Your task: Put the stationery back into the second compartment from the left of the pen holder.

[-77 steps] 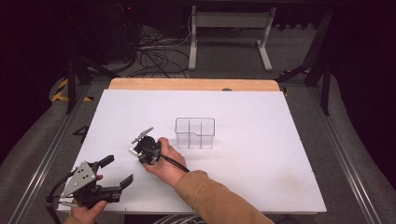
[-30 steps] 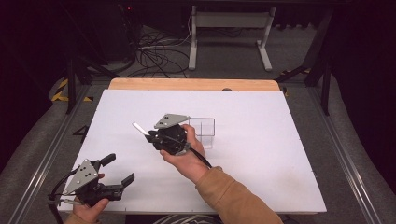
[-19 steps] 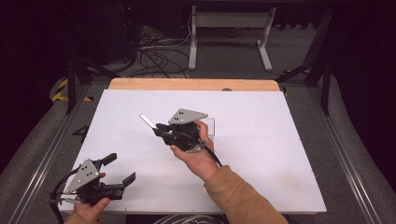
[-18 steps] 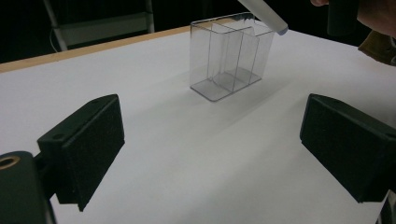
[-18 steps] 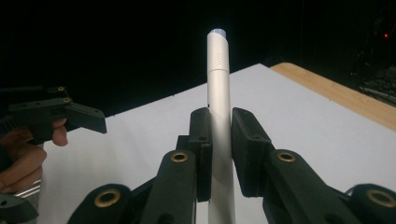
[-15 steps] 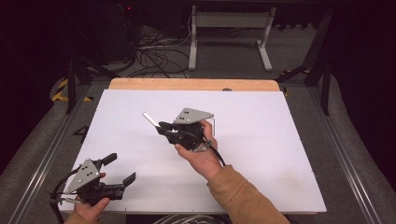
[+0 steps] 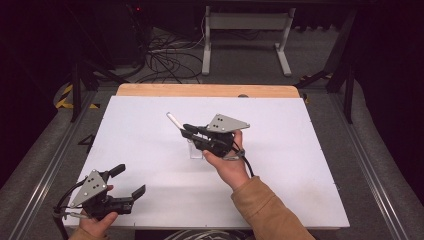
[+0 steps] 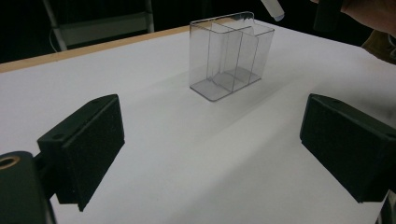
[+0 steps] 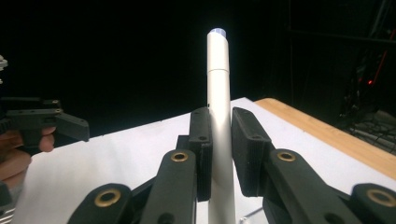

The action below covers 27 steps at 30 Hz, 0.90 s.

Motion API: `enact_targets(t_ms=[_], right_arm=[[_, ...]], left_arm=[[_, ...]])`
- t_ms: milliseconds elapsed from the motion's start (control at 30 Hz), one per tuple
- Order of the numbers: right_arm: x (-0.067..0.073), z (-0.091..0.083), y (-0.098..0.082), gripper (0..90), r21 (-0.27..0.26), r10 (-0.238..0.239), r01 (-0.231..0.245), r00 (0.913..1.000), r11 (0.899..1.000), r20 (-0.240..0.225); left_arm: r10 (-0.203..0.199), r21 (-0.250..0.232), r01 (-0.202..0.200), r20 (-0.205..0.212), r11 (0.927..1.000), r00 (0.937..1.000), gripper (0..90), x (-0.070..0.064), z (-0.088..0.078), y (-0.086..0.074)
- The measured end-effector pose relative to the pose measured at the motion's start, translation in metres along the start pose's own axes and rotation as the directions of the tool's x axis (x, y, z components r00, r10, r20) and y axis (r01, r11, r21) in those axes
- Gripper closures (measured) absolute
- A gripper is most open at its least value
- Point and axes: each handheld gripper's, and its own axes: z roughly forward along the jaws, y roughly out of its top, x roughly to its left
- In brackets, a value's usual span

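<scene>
Clamping a slim white cylindrical pen [image 9: 218,93], the right gripper [image 7: 186,131] hung above the middle of the white table [image 7: 300,165] in the high view, carried in the person's right hand [image 7: 227,167]. In the right gripper view its two black jaws stood close together with the pen squeezed between their pads [image 9: 201,149], and the pen ran lengthwise between them: its capped, rounded end stuck out well past the jaw tips, while the rest of the shaft passed back down between the jaws out of sight. From the high view that free end [image 7: 172,119] pointed up and to the left, away from the hand, clear of the table surface.

A clear plastic box with inner dividers [image 8: 229,56] stood upright on the table, just beneath and behind the right gripper in the high view, where a corner of it [image 7: 196,150] peeked out under the jaws. In the left gripper view the pen's tip [image 8: 273,9] hovered just above the box's far top edge, not touching it as far as could be told.

The left gripper [image 7: 127,186] sat near the table's front left corner, its jaws wide apart with nothing between them, well apart from both box and pen.
</scene>
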Motion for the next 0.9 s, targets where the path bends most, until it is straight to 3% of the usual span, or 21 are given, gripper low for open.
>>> enact_targets(t_ms=[100,433,900], right_arm=[[-0.006,-0.004,-0.005,79.4,-0.037,-0.011,0.011,0.9998,0.999,0.017],[-0.018,-0.006,-0.013,79.4,-0.087,-0.061,0.066,0.9963,0.994,0.062],[-0.039,0.000,-0.025,79.3,-0.073,-0.051,0.061,0.9905,0.996,0.127]], left_arm=[[0.000,0.000,0.000,0.000,1.0000,1.0000,7.2,0.000,0.000,0.000],[-0.002,0.003,0.002,0.002,1.0000,1.0000,7.3,0.000,0.000,0.000],[-0.003,-0.002,0.003,0.003,1.0000,1.0000,7.2,0.000,0.000,0.000]])
